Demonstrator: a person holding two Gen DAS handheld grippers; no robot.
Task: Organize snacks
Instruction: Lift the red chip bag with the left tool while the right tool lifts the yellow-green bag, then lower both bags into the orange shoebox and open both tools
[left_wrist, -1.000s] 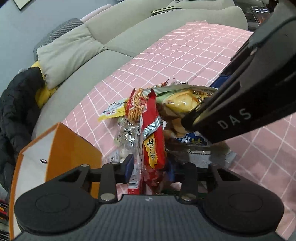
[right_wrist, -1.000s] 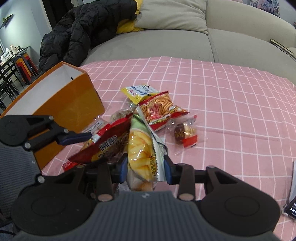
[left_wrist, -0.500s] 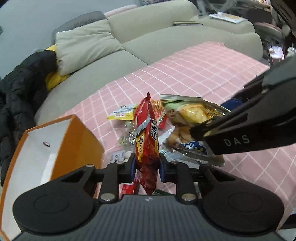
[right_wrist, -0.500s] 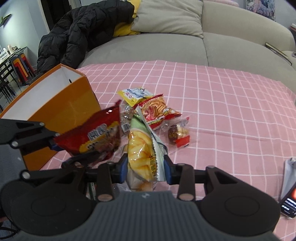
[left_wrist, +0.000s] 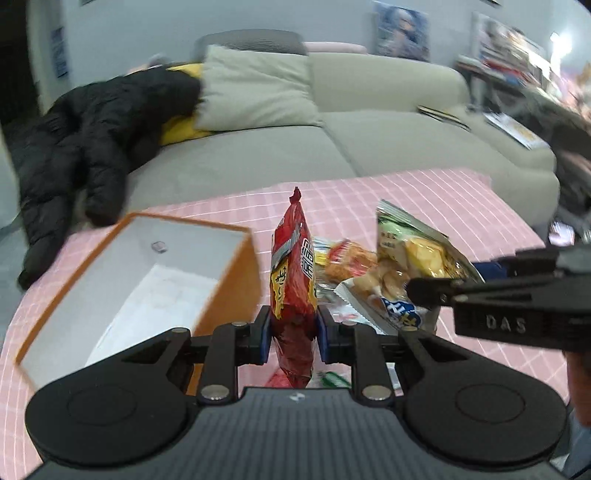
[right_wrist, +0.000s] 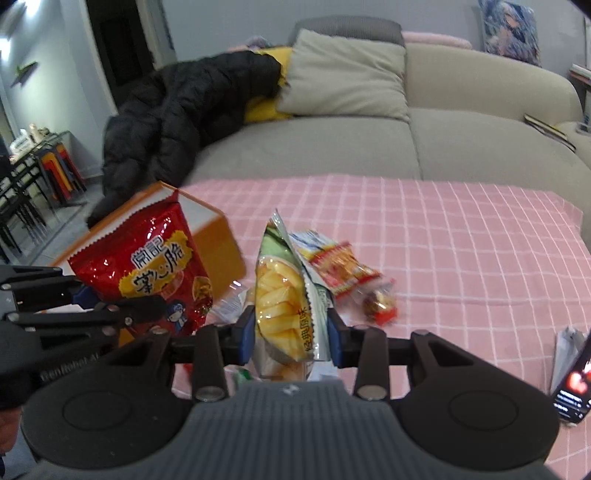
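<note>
Clamping narrow on a glossy red foil snack bag (left_wrist: 293, 291), left gripper (left_wrist: 293, 334) up off the pink checked tablecloth (right_wrist: 461, 240). Pinching low on the pack, most of it standing tall and free above the blue pads (left_wrist: 264, 334). Risking a flop or a slide out if swung hard. Sitting just left of it in the left wrist view: open orange cardboard box with white inside (left_wrist: 147, 273), mouth clear. Could catch the near orange wall if the bag goes across low.

Gripping tight too, right gripper (right_wrist: 291, 332), shut on a green and yellow crinkly chip bag (right_wrist: 284, 291), also lifted. Hanging close beside the red one, black fingers of one tool crossing the other's view. Could knock together or tangle bags if both head for the box at once.

Lying on the cloth beyond: small red and orange wrapped snacks (right_wrist: 343, 269), loose, easy to drag or scatter with a low pass. Resting near the right edge, a lit phone (right_wrist: 570, 387), worth avoiding.
</note>
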